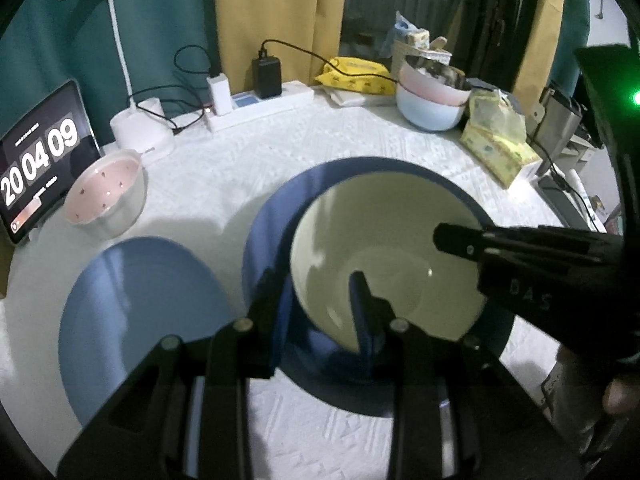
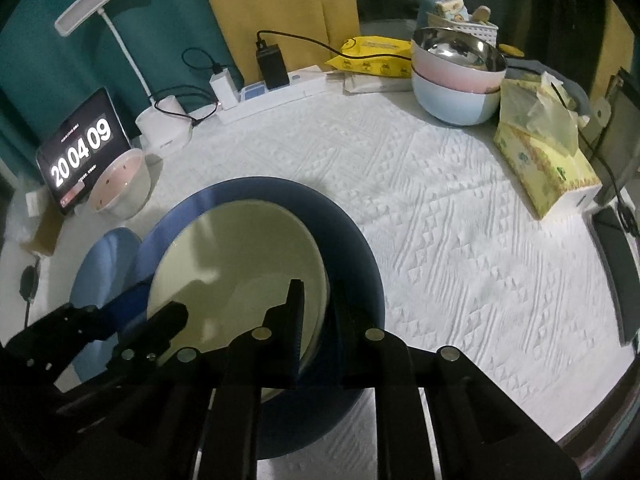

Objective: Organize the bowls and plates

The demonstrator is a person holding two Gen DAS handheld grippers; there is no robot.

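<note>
Behind your table [image 2: 460, 240], which carries a white quilted cloth, you see a teal curtain [image 1: 48, 60] on the left and a mustard-yellow curtain [image 1: 280, 12] in the middle, with a dark opening [image 1: 384, 4] to the right of it. At the far edge stand a white desk lamp [image 2: 120, 40], a tablet [image 2: 82, 156] showing a big clock, and a white power strip [image 1: 260, 108] with chargers plugged in. The room is rather dim, and the light falls mostly on the cloth.
</note>
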